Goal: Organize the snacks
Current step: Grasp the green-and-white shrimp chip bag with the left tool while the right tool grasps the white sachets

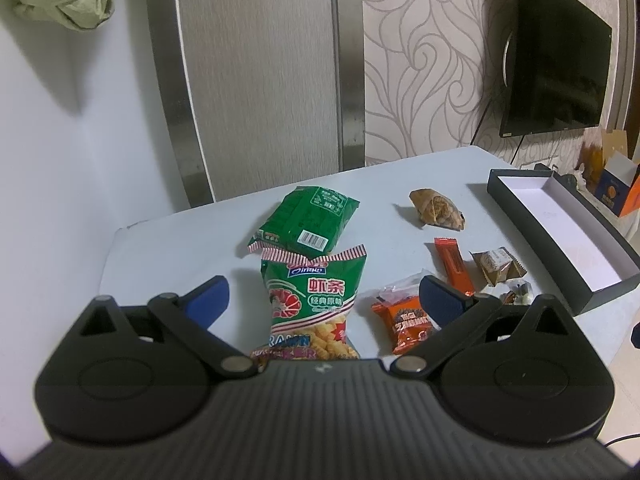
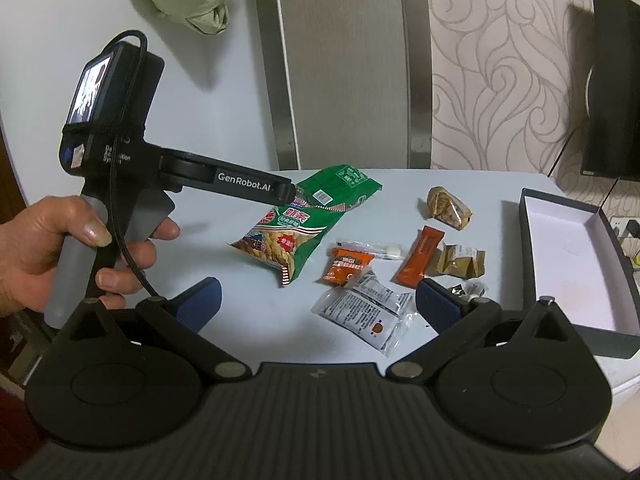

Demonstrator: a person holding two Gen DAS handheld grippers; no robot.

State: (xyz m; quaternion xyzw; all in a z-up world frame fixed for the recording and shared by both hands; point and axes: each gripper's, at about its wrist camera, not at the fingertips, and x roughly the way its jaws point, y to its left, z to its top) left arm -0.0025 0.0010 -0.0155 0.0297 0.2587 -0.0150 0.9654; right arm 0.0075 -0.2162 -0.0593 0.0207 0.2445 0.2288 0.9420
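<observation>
A white bench (image 2: 248, 320) carries scattered snacks. The left hand-held gripper (image 1: 324, 300), fingers spread wide and holding nothing, hovers over a green prawn-cracker bag (image 1: 310, 304) that lies between its blue pads. A second green bag (image 1: 306, 220) lies just beyond, touching the first. The right hand-held gripper (image 2: 318, 300) is also spread and empty — a clear sachet (image 2: 364, 314) lies between its fingers. Counted: two green bags, one orange square packet (image 2: 346, 266), one orange stick pack (image 2: 420, 258), two gold-wrapped sweets (image 2: 448, 206), one clear sachet. An open dark box (image 2: 580, 256) with a white inside sits on the bench's right side — empty. A hand (image 2: 52, 248) grips the left device's handle.
</observation>
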